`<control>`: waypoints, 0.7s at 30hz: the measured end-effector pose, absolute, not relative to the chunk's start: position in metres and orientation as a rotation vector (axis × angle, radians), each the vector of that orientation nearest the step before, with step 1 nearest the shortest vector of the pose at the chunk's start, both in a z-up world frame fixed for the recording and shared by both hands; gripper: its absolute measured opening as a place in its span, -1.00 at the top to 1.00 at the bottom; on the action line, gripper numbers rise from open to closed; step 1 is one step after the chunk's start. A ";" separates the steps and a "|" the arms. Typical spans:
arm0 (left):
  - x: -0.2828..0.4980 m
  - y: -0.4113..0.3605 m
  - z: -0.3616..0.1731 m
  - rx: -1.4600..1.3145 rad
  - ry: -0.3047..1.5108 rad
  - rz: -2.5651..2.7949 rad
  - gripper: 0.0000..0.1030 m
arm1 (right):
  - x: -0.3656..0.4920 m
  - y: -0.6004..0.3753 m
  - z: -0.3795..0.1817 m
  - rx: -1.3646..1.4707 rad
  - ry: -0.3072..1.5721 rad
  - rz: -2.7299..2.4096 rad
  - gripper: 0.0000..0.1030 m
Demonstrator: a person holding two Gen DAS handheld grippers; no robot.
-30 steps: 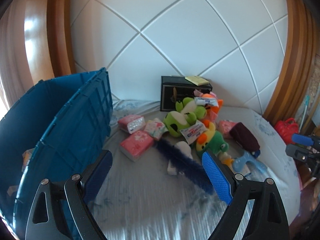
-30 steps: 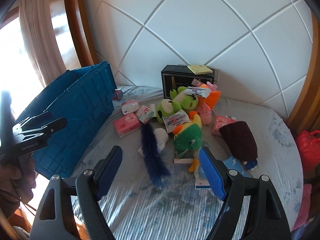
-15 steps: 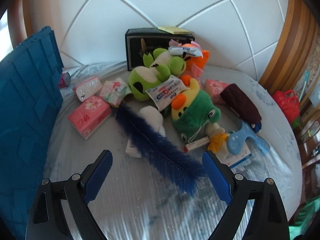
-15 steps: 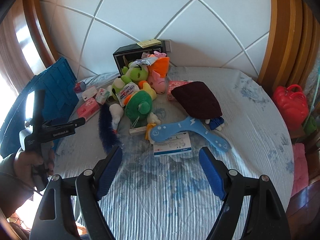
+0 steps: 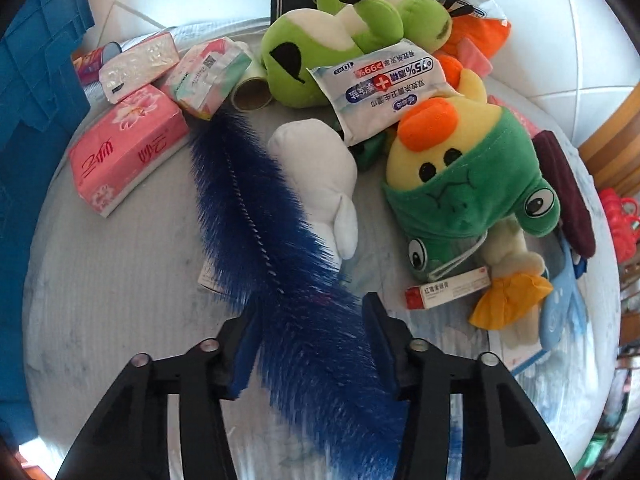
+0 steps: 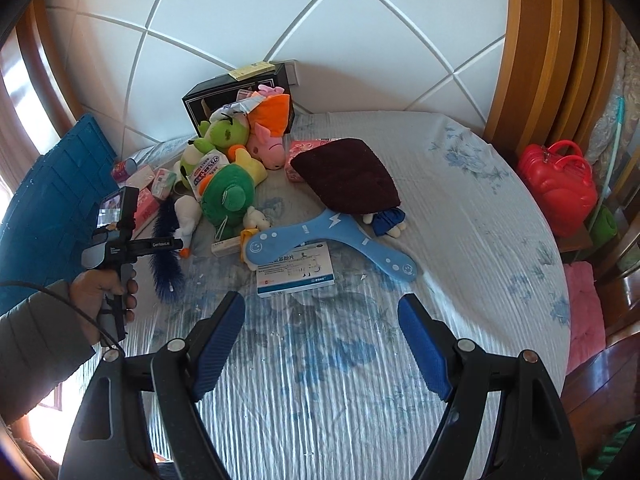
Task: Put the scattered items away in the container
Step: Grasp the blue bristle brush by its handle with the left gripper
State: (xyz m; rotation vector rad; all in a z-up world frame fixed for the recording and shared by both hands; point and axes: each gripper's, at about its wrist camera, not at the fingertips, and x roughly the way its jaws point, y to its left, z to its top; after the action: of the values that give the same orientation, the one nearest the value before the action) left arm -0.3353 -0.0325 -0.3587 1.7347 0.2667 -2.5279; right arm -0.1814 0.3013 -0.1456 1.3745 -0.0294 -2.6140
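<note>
Closing around the blue brush [image 5: 280, 264], left gripper [image 5: 308, 320] jaws straddle its near end on the bed [image 6: 460, 184]. Right gripper [image 6: 320, 344] spread wide, empty. Farther: plush toys [image 5: 460, 184], tissue packs [image 5: 124, 148]. Blue crate [image 6: 44, 196] far left.

The left wrist view looks steeply down from close above the fluffy dark-blue bottle brush [image 5: 276, 248] lying on the pale striped bedsheet [image 5: 120, 292]. The right wrist view sits farther back and higher, facing the white tiled wall [image 6: 248, 12]. Both share the brush [image 6: 166, 258] and the green-hooded yellow duck plush [image 5: 468, 176] [image 6: 230, 196].
</note>
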 end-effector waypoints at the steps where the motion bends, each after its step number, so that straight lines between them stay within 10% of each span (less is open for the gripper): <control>1: -0.333 -0.032 -0.357 1.734 0.259 -2.536 0.28 | -0.183 0.301 -0.146 1.372 -0.027 -2.610 -0.52; 7: -0.311 -0.039 -0.349 1.767 0.198 -2.541 0.66 | -0.191 0.286 -0.143 1.342 -0.021 -2.582 -0.52; 21: -0.243 -0.073 -0.304 1.709 0.117 -2.601 0.77 | -0.206 0.244 -0.160 1.323 0.047 -2.494 -0.52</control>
State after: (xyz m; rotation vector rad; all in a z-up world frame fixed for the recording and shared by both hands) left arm -0.2434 -0.0726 -0.3039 1.7089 0.1172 -2.6012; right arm -0.2058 0.2439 -0.1595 1.3229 0.0469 -2.4936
